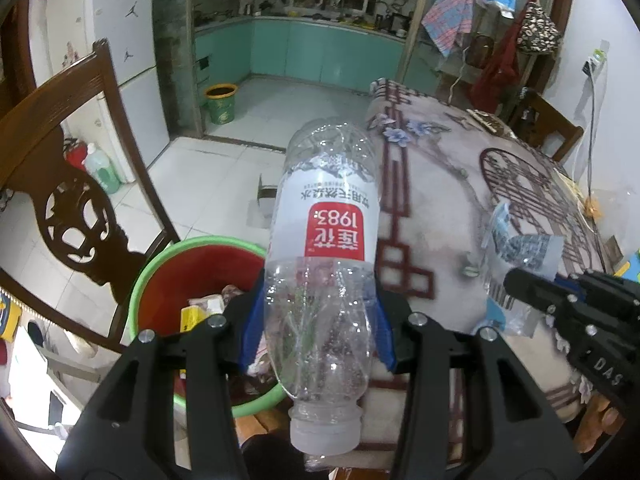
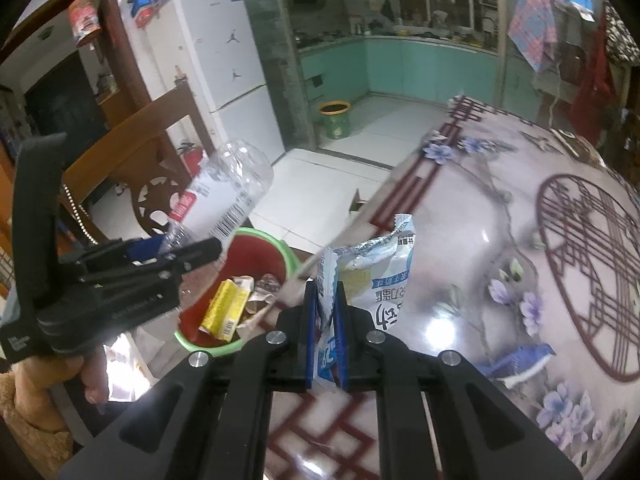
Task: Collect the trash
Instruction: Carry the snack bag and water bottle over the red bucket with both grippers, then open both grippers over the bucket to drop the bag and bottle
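Hidden bits first: the bin (image 1: 160, 280) is partly behind the left gripper's (image 1: 320, 320) arms in the left wrist view, so only part of its red inside and green rim shows. Trash in it is a jumble; a yellow carton (image 2: 224, 310) is clear, the rest is crumpled paper or wrappers, hard to tell which. The wrapper's (image 2: 372, 280) lower end is lost between the blue pads of the right gripper (image 2: 326, 320), and its print is motion-blurred. A hand (image 2: 48, 384) shows under the left gripper in the right wrist view, cut off by the frame edge.

Left gripper: jaws part-open, blue pads pressed on both sides of the clear bottle (image 1: 324, 264), gripping it near the shoulder. Bottle has a white and red label, looks empty. Long axis runs along the fingers: cap toward the camera, base pointing away and up. It hangs beside the table (image 1: 460, 168) edge, w/ the bin just left of and below it.

Right gripper: jaws nearly shut, pinching the white-blue wrapper. Wrapper stands up from the pads, torn top uppermost, over the table's near edge, bin to its left.

A wooden chair (image 1: 72, 184) stands behind the bin.
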`<state>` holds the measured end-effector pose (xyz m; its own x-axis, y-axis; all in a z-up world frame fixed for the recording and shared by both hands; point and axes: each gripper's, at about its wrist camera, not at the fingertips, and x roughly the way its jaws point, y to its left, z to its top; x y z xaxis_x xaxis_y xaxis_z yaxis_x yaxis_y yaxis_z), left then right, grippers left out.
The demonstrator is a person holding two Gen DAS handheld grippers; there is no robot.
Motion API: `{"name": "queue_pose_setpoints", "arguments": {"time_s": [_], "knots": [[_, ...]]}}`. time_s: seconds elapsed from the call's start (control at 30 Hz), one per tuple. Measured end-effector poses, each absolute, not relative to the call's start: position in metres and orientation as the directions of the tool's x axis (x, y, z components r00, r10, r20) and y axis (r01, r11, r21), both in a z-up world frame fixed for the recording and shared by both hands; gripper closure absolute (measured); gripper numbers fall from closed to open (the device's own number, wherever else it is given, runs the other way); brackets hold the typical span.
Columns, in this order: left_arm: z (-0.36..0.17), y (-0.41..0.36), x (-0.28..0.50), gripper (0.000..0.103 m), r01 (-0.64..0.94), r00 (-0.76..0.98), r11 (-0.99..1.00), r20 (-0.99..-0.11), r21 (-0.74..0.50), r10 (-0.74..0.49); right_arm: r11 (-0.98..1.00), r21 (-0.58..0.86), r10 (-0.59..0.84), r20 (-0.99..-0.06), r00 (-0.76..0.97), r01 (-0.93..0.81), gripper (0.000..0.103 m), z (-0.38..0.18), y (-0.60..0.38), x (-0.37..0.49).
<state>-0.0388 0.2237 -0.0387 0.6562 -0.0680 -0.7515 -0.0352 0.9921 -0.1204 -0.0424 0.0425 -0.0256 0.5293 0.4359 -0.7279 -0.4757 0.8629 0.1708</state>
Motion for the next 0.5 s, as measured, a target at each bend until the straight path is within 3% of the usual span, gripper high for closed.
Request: {"name": "queue_pose_setpoints", "arguments": {"time_s": [0.5], "knots": [[-0.057, 0.282, -0.036, 0.059, -0.199, 0.617, 0.974, -0.786, -0.107, 0.04, 0.793, 0.245, 0.545, -0.694, 0.471, -0.557, 0.093, -0.037, 0.098, -0.021]]}}
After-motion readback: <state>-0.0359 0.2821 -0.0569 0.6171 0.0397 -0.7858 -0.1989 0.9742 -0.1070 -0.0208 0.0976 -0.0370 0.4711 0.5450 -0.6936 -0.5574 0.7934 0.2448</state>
